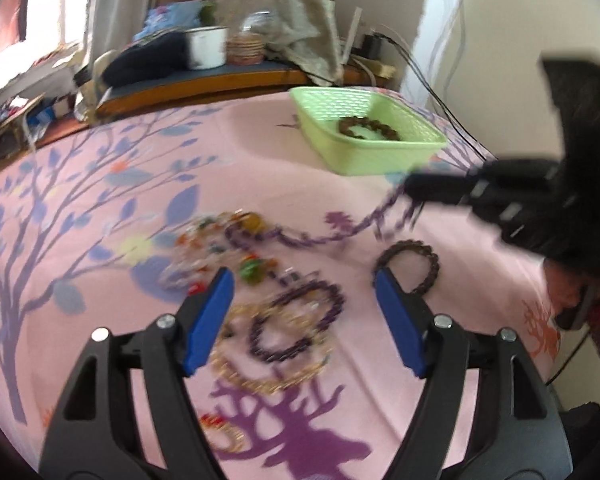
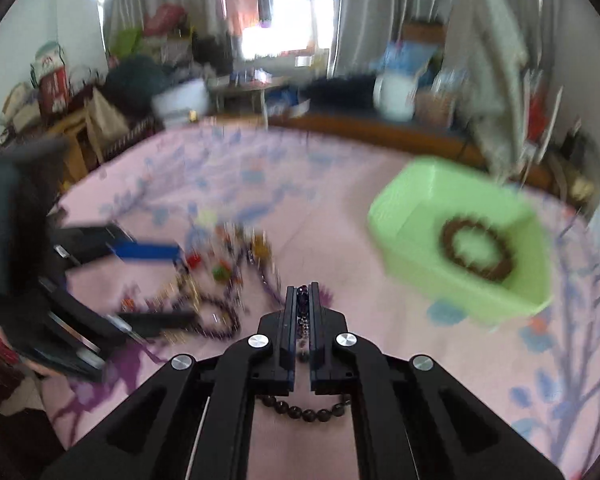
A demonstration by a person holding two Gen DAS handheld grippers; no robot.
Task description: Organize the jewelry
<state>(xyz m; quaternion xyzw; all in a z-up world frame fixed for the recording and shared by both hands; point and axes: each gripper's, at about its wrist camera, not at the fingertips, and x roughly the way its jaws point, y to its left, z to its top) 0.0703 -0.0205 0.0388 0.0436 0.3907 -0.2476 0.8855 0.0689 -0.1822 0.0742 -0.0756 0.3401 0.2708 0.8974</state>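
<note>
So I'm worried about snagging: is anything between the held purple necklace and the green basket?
Nothing visible: only bare pink cloth lies between the right gripper, shut on the purple necklace, and the green basket.

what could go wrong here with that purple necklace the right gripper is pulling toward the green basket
The purple necklace trails from the right gripper back into the jewelry pile, so it may snag and drag other pieces along. The clamped bit looks small, so it could slip before reaching the green basket. The open left gripper isn't pinning the pile.
</note>
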